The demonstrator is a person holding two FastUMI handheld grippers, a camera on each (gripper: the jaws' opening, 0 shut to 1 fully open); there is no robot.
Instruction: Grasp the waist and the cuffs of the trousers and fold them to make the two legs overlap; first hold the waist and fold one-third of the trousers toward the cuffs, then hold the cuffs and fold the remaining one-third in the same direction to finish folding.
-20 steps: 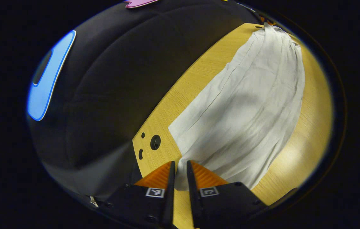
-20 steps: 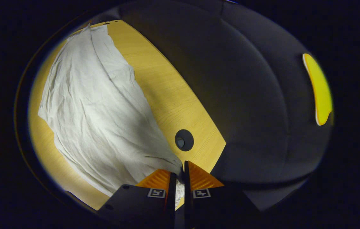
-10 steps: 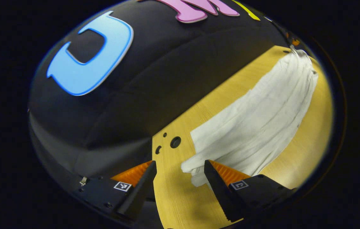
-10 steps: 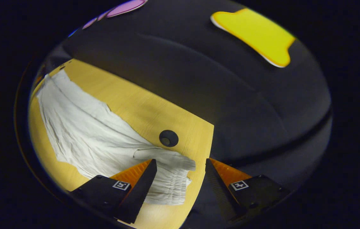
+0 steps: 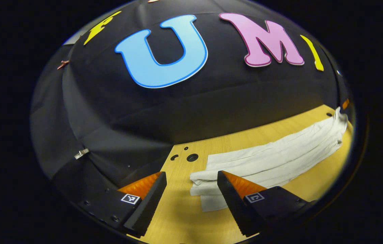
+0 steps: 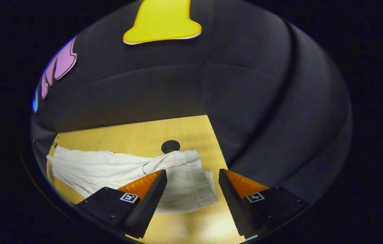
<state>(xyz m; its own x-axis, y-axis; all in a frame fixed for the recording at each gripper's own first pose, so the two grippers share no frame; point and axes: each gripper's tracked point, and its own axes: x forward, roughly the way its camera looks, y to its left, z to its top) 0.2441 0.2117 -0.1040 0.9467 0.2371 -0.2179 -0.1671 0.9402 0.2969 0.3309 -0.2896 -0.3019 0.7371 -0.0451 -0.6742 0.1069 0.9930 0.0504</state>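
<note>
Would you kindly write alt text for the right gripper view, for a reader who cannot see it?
The open right gripper hovers over white crumpled fabric trousers lying lengthwise on a light wooden table. Their gathered end lies between the fingers, untouched, beside a round dark hole in the tabletop.

On the table [image 5: 181, 210], the trousers [image 5: 272, 159] lie stretched out flat along its length, running from one end toward the other, with the booth's cloth wall [image 5: 177, 112] standing behind the table's far edge. In the left gripper view, the left gripper [image 5: 191, 176] hangs just in front of one end of the trousers, with small holes [image 5: 192, 157] in the tabletop behind that end. In the right gripper view, the right gripper [image 6: 192, 174] hangs over the opposite end, where a fold of cloth lies on top and a round hole [image 6: 170, 146] sits just behind it.
</note>
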